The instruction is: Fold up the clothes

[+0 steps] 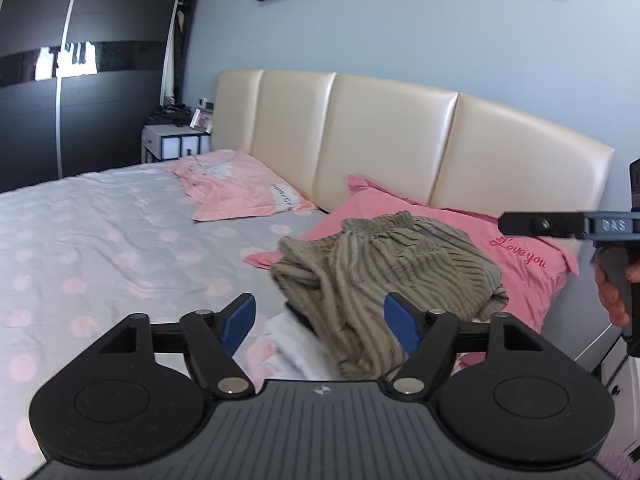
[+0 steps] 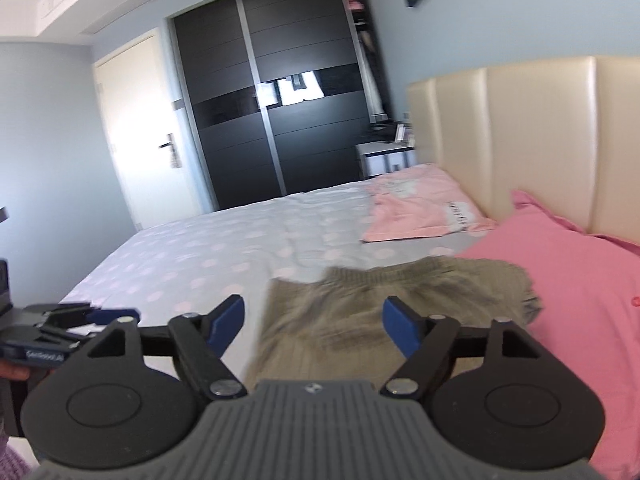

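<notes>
Both my grippers are up over the bed point(image 1: 100, 216), nothing held in either.

Left gripper point(image 1: 319, 322): blue pads point(image 1: 240, 320) spread wide, just air between them. Right gripper point(image 2: 313, 326): same, blue pads point(image 2: 398, 328) wide apart, no cloth pinched.

The task item: an olive striped garment point(image 1: 384, 264), crumpled in a heap. Its far part lies on the dark pink pillow point(image 1: 532, 256); its near part hangs down onto the sheet in front of my left fingers. From the right wrist view it sits just ahead of my fingers, blurred, lying partly on the sheet and touching the pillow edge point(image 2: 580, 280). A white cloth point(image 1: 292, 348) shows under its near edge.

Readable text:
- Pillow embroidery: "Love you" point(image 1: 524, 254), red script.
- Right gripper body, seen from the left wrist view point(image 1: 568, 225): "DAS" or "QAS", can't tell which.
- Left gripper, seen from the right wrist view point(image 2: 64, 332): white lettering on its side, too blurred to read for sure.
- Light pink pillow point(image 1: 240, 188) has a printed strip of text, illegible.

Sheet is grey with pink dots. Cream padded headboard point(image 1: 380, 136) behind both pillows. Dark wardrobe point(image 2: 272, 100) at the far side, white nightstand point(image 1: 176, 142) beside it.
</notes>
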Motion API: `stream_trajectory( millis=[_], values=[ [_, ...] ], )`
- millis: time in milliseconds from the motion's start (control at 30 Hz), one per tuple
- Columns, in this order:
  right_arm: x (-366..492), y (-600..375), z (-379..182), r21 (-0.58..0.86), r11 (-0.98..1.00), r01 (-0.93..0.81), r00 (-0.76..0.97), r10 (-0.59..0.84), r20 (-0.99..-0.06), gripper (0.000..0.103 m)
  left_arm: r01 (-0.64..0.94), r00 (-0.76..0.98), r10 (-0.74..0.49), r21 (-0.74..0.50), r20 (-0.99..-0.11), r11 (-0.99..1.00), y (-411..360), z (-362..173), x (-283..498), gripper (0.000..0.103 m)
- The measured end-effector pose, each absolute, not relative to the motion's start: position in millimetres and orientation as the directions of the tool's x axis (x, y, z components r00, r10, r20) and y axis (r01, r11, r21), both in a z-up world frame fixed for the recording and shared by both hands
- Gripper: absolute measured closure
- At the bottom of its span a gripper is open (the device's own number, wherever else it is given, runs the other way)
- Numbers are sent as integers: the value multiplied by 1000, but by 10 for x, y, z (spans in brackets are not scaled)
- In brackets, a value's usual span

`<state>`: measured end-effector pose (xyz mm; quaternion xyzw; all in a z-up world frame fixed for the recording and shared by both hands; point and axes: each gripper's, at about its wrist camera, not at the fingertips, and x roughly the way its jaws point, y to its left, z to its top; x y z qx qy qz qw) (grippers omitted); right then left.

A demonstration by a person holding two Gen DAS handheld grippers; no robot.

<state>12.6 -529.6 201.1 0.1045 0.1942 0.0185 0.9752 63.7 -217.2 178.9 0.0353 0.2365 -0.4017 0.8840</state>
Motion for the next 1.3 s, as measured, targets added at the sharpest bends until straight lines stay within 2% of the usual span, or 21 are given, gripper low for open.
stream_trajectory(
  millis=[200, 367, 567, 700, 967, 1167, 1300],
  values=[
    [24, -4591, 1878, 160, 985, -70, 920, 126, -372, 9, 677, 649, -624, -44, -434, 734, -1737, 1818, 420, 27],
    [-98, -3943, 1625, 106, 991, -86, 939, 116, -324, 2, 606, 732, -549, 18, -403, 795, -1347, 1732, 238, 26],
    [-191, -3092, 1111, 47, 999, 14, 952, 1, -306, 1, 497, 830, -438, 101, -344, 862, -912, 1487, -19, 21],
    [-215, -2644, 797, 48, 997, 66, 946, -47, -320, 1, 417, 874, -364, 114, -322, 902, -629, 1267, -153, 21],
    [-238, -2054, 400, 112, 992, 49, 940, -8, -340, 1, 277, 920, -236, 93, -312, 956, -122, 816, -317, 21],
    [-205, -1688, 155, 12, 1000, 16, 943, -11, -333, 1, 151, 935, -111, 96, -337, 984, 145, 444, -373, 21],
    [-153, -1598, 34, 6, 1000, -3, 943, 5, -332, 1, 89, 933, -48, 98, -356, 991, 198, 256, -274, 21]
  ],
)
